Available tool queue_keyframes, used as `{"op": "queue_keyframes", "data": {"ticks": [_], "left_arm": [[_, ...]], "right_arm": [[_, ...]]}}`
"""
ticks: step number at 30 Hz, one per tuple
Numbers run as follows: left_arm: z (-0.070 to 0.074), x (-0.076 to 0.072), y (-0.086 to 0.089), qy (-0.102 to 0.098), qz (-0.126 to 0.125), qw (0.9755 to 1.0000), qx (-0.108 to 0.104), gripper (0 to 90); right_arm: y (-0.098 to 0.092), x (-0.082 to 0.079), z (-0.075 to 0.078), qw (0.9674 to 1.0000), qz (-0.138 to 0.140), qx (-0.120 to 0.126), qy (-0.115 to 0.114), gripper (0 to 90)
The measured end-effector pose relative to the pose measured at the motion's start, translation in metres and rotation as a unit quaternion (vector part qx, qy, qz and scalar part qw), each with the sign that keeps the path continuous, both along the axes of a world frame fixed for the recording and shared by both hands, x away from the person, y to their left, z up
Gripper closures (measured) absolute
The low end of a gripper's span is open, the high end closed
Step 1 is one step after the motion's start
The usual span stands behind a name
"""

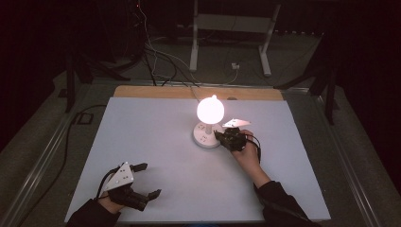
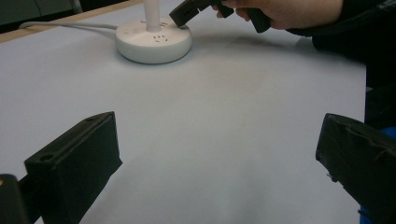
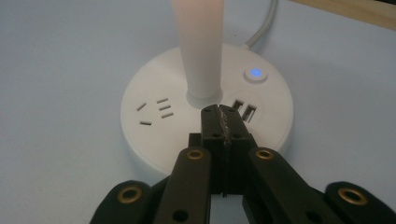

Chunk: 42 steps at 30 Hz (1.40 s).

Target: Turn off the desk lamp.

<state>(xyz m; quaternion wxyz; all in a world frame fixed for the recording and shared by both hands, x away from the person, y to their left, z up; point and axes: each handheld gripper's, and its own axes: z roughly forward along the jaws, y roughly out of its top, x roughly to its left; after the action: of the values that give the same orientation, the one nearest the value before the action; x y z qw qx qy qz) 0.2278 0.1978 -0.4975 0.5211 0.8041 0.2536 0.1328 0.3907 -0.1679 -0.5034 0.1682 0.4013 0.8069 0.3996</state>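
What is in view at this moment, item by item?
lamp: one, white glowing globe on a white stem, lit, far middle of the mat
base: one, white round, with sockets, two USB ports and a blue-lit button
cord: one, grey-white, from the base toward the table's far edge
mat: one, pale grey, over the table
table: one, wood edge showing at the far side
frame: one, white, on the floor beyond the table
cables: several, dark and white, on the floor behind
right gripper: one, black, jaws shut, tips over the base beside the stem
left gripper: one, black, jaws wide open, near left of the mat
hands: two, dark sleeves, bottom edge
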Motion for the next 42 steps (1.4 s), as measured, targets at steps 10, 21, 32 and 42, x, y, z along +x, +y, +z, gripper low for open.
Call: {"op": "queue_keyframes", "data": {"ticks": [10,21,32,42], "left_arm": [[0.000,0.000,0.000,0.000,0.000,1.0000,0.000,0.4],[-0.001,0.001,0.000,0.002,0.002,1.0000,-0.001,0.4],[0.000,0.000,0.000,0.000,0.001,1.0000,-0.001,0.4],[0.000,0.000,0.000,0.000,0.000,1.0000,-0.001,0.4]], "right_arm": [[0.002,-0.002,-0.001,0.9996,0.009,-0.021,-0.013,90.0],[-0.006,-0.011,0.039,0.9985,0.001,0.031,-0.045,90.0],[-0.002,-0.012,0.032,0.9987,0.004,0.025,-0.044,90.0],[0.000,-0.011,0.017,0.9995,0.003,0.007,-0.030,90.0]]}}
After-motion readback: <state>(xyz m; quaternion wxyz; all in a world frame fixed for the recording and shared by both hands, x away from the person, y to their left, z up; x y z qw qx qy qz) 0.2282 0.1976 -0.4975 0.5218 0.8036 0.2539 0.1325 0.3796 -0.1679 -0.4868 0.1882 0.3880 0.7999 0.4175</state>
